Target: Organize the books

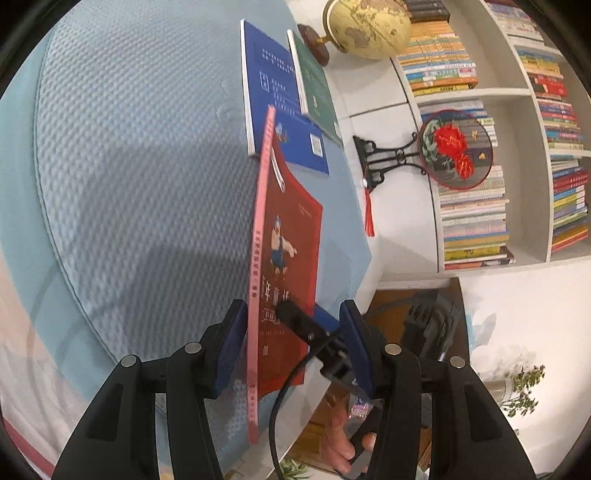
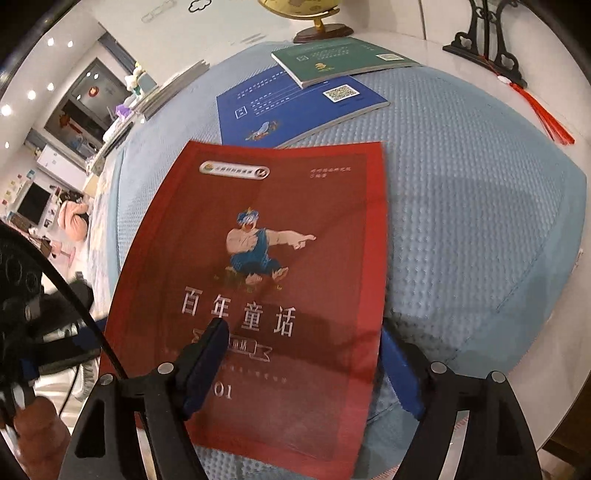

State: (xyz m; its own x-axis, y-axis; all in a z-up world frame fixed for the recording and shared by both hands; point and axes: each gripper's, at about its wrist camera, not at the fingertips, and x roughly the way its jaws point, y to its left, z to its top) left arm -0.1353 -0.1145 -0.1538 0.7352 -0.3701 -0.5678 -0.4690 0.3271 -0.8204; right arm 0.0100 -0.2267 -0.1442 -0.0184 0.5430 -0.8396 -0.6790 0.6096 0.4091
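A red book with a pink spine is lifted over the light blue mat. My right gripper straddles its lower edge, one finger on the cover, the other under it; the jaws stand wide, so it looks open. It also shows in the left wrist view. My left gripper is open around the book's spine end. A blue book and a green book lie flat on the mat beyond.
A globe and a fan ornament on a black stand sit on the white table past the mat. A bookshelf packed with books stands behind. A stack of thin books lies at the mat's far left.
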